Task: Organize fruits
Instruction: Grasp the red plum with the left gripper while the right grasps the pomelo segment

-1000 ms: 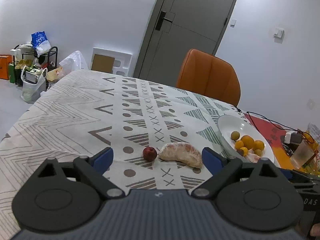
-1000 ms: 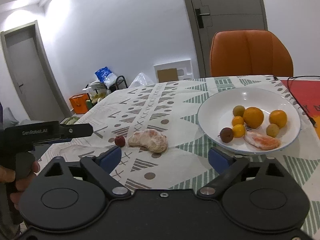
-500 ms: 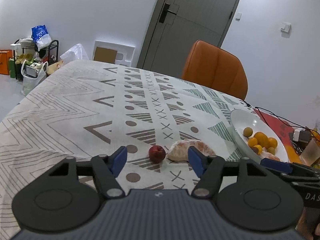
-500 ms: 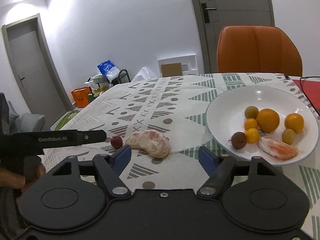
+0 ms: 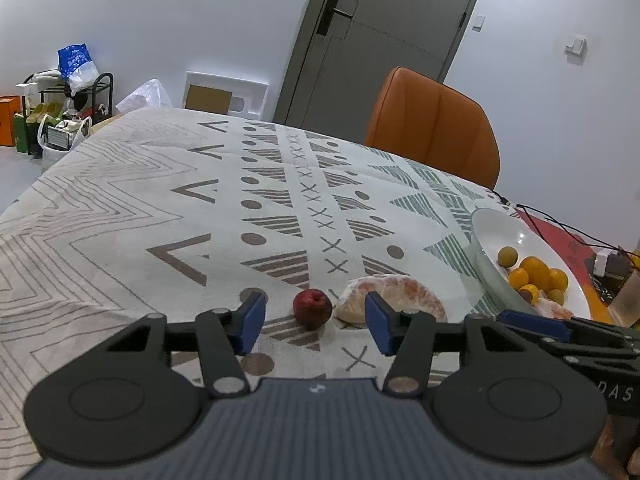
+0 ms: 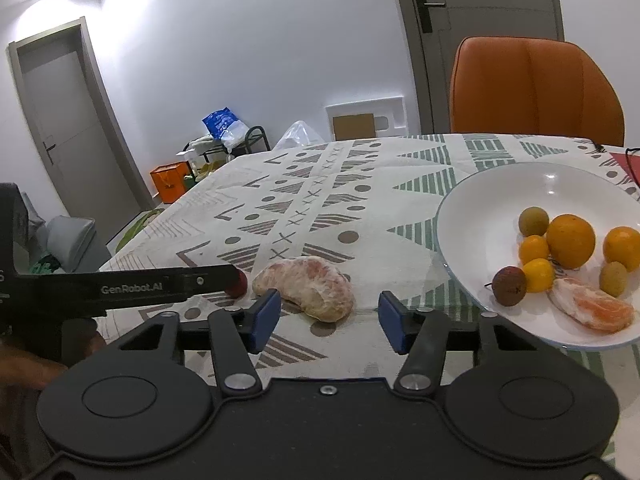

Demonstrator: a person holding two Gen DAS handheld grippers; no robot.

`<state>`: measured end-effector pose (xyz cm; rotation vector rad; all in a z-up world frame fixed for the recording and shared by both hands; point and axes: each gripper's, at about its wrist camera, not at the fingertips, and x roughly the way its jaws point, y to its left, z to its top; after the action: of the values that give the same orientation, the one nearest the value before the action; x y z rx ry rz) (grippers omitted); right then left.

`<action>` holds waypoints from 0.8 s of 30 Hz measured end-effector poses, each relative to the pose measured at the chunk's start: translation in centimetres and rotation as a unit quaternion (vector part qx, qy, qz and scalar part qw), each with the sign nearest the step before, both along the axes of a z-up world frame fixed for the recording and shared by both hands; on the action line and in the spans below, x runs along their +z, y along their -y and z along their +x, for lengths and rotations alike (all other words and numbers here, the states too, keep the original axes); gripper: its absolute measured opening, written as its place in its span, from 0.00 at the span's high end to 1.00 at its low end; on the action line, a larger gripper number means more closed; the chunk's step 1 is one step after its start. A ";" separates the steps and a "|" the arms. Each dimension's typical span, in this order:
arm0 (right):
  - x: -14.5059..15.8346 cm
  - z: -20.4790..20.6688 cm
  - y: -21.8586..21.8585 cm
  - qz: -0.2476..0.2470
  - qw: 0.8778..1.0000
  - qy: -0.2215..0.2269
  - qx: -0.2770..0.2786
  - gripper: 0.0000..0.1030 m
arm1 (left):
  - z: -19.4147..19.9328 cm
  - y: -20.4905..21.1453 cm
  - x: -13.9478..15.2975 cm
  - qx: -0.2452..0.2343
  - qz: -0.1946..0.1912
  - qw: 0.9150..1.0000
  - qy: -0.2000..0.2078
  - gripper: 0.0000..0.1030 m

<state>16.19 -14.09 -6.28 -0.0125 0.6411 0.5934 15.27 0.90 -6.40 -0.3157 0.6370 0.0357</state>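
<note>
A small dark red fruit (image 5: 312,307) lies on the patterned tablecloth, with a peeled pomelo segment (image 5: 394,298) just right of it. My left gripper (image 5: 314,322) is closing around the red fruit; its blue pads stand clear on either side. In the right wrist view my right gripper (image 6: 327,320) is closing with the pomelo segment (image 6: 306,286) between and just beyond its pads, none touching. The left gripper's black finger (image 6: 160,286) hides most of the red fruit (image 6: 239,284) there. A white bowl (image 6: 472,216) on the right holds oranges, small fruits and another segment.
An orange chair (image 6: 536,88) stands behind the table by a grey door (image 5: 372,36). Cables and a red mat (image 5: 560,236) lie beyond the bowl (image 5: 490,240). A rack with bags (image 5: 68,92) stands on the floor at left. A hand (image 6: 28,364) holds the left tool.
Both grippers have narrowed their jaws markedly and moved forward and down toward the table. The red fruit and pomelo segment appear larger and now sit between the pads.
</note>
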 end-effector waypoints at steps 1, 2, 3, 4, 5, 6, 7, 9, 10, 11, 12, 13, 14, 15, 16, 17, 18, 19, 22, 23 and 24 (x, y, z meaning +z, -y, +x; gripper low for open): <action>-0.1 0.2 -0.1 0.000 1.000 -0.001 0.001 0.50 | 0.1 0.0 -0.1 0.000 0.000 1.000 -0.001 0.49; -0.2 0.3 -0.1 -0.001 1.000 -0.003 0.001 0.50 | 0.3 0.0 -0.2 0.000 0.001 1.000 -0.001 0.50; -0.3 0.5 -0.2 -0.001 1.000 -0.004 0.002 0.50 | 0.4 0.1 -0.3 0.001 0.002 1.000 -0.003 0.51; -0.4 0.6 -0.2 -0.001 1.000 -0.006 0.002 0.50 | 0.5 0.1 -0.5 0.002 0.002 1.000 -0.003 0.51; -0.5 0.8 -0.3 -0.001 1.000 -0.008 0.003 0.50 | 0.7 0.2 -0.5 0.001 0.003 1.000 -0.003 0.55; -0.6 1.0 -0.4 -0.001 1.000 -0.009 0.003 0.50 | 0.8 0.2 -0.7 0.000 0.005 1.000 -0.005 0.59; -0.6 1.1 -0.5 -0.002 1.000 -0.010 0.004 0.50 | 0.9 0.2 -0.8 -0.002 0.005 1.000 -0.007 0.61; -0.7 1.3 -0.7 -0.003 1.000 -0.010 0.006 0.50 | 1.0 0.3 -1.0 -0.003 0.006 1.000 -0.007 0.75; -0.7 1.5 -0.9 -0.004 1.000 -0.009 0.007 0.50 | 1.0 0.2 -1.0 -0.003 0.005 1.000 -0.007 0.78; -0.7 1.6 -1.1 -0.004 1.000 -0.009 0.009 0.50 | 1.0 0.1 -1.0 -0.004 0.002 1.000 -0.007 0.79; -0.8 1.7 -1.2 -0.005 1.000 -0.008 0.011 0.50 | 0.9 0.0 -0.9 -0.002 0.000 1.000 -0.006 0.79; -0.8 1.8 -1.3 -0.005 1.000 -0.008 0.012 0.50 | 0.8 -0.1 -0.8 0.000 0.002 1.000 -0.004 0.79; -0.8 2.0 -1.4 -0.007 1.000 -0.008 0.014 0.50 | 0.6 -0.1 -0.7 0.002 0.004 1.000 -0.003 0.79; -0.8 2.1 -1.6 -0.009 1.000 -0.007 0.015 0.50 | 0.4 -0.2 -0.6 0.003 0.003 1.000 -0.001 0.79; -0.8 2.2 -1.7 -0.010 1.000 -0.008 0.017 0.50 | 0.4 -0.3 -0.5 0.004 0.002 1.000 -0.001 0.79; -0.8 2.3 -1.9 -0.012 1.000 -0.007 0.019 0.50 | 0.2 -0.5 -0.4 0.006 0.002 1.000 -0.001 0.79; -0.8 2.4 -2.1 -0.014 1.000 -0.006 0.022 0.49 | 0.1 -0.6 -0.3 0.007 0.003 1.000 0.000 0.79; -0.8 2.5 -2.3 -0.016 1.000 -0.004 0.025 0.49 | 0.0 -0.8 -0.2 0.009 0.003 1.000 0.001 0.79; -0.8 2.7 -3.1 -0.026 0.999 -0.002 0.039 0.45 | -0.4 -1.3 0.1 0.017 0.004 1.000 0.004 0.79; -0.8 2.9 -3.3 -0.029 0.999 -0.002 0.041 0.41 | -0.5 -1.5 0.2 0.020 0.004 1.000 0.005 0.79; -0.9 3.0 -3.5 -0.032 0.999 -0.001 0.043 0.39 | -0.6 -1.6 0.2 0.023 0.005 1.000 0.006 0.79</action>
<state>19.22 -10.58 -7.18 -0.0998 0.6630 0.6567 14.63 2.55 -6.16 -0.3213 0.6168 0.0805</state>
